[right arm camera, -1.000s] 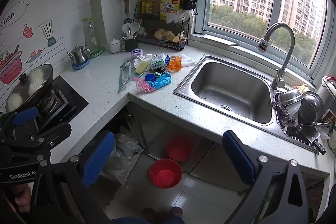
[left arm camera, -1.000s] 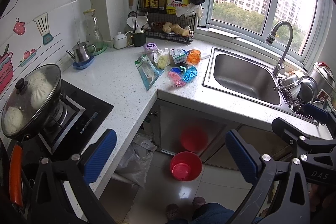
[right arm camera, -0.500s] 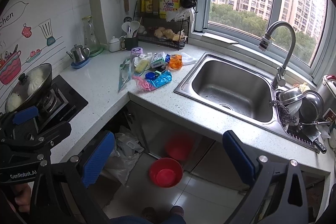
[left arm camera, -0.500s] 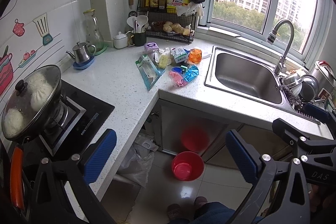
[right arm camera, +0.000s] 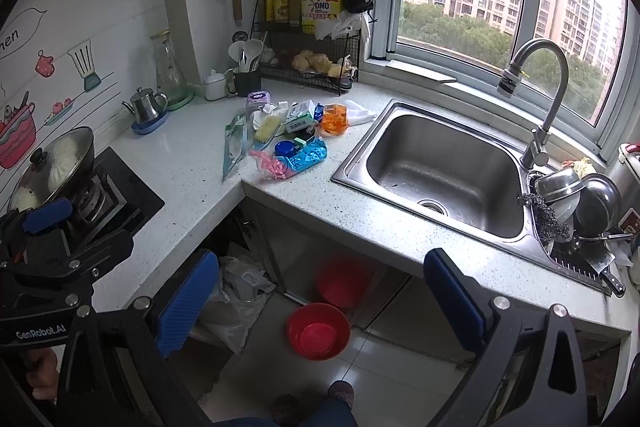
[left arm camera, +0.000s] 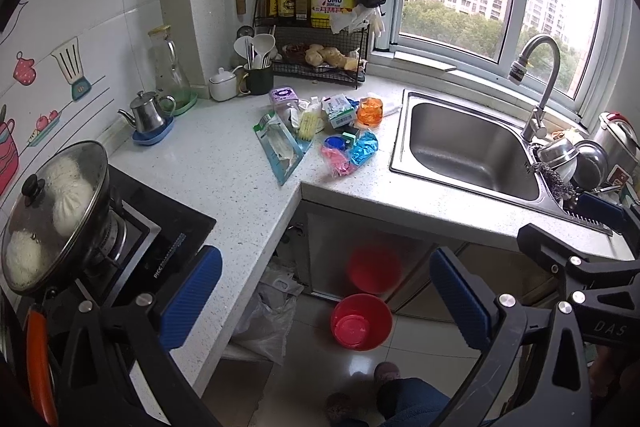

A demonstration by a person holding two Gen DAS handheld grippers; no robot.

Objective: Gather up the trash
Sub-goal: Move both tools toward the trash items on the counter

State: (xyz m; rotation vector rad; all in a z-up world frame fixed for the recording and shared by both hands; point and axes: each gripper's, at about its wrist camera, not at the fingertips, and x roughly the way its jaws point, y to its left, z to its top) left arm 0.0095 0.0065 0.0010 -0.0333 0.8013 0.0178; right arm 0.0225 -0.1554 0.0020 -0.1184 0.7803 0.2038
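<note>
A pile of trash lies on the white counter at the inner corner: a long clear packet, a pink and blue wrapper, an orange plastic cup, a small carton and a purple pack. The same pile shows in the right wrist view, with the wrapper and the cup. My left gripper is open and empty, well short of the pile, above the floor. My right gripper is open and empty beside it. A red bucket stands on the floor under the counter.
A steel sink with a tap is to the right, with bowls beside it. A lidded pan sits on the hob at left. A kettle, a wire rack and a plastic bag on the floor are nearby.
Both grippers have drifted slightly; the scene has shifted a little in both views. Jaws stay open. Nothing on the counter has moved.
</note>
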